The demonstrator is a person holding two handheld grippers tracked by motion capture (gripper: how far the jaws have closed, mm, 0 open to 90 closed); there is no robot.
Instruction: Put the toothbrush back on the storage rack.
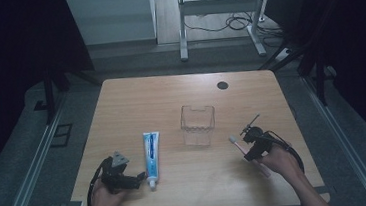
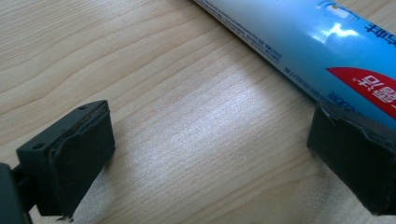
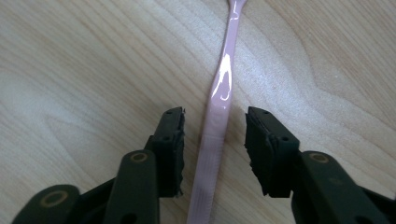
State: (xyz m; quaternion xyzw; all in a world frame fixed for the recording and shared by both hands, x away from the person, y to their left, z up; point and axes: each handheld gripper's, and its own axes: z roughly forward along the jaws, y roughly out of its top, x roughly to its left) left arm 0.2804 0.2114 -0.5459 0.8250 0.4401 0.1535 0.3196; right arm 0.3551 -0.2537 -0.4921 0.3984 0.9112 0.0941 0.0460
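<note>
A blue and white toothpaste tube (image 1: 151,153) lies on the wooden table (image 1: 131,102), cap toward me. My left gripper (image 1: 140,178) sits just left of the cap end, open; in its own view the tube (image 2: 322,42) runs past the right finger (image 2: 355,158), and bare wood lies between the jaws. A pink toothbrush (image 1: 240,147) lies at the right, head pointing away. My right gripper (image 3: 214,135) is open with one jaw on each side of the pink handle (image 3: 219,98), not touching it.
A clear plastic box (image 1: 198,124) stands open-topped in the middle of the table. A dark round hole cover (image 1: 222,85) sits near the far edge. Beyond the table stands a metal frame (image 1: 219,19) with cables on the floor.
</note>
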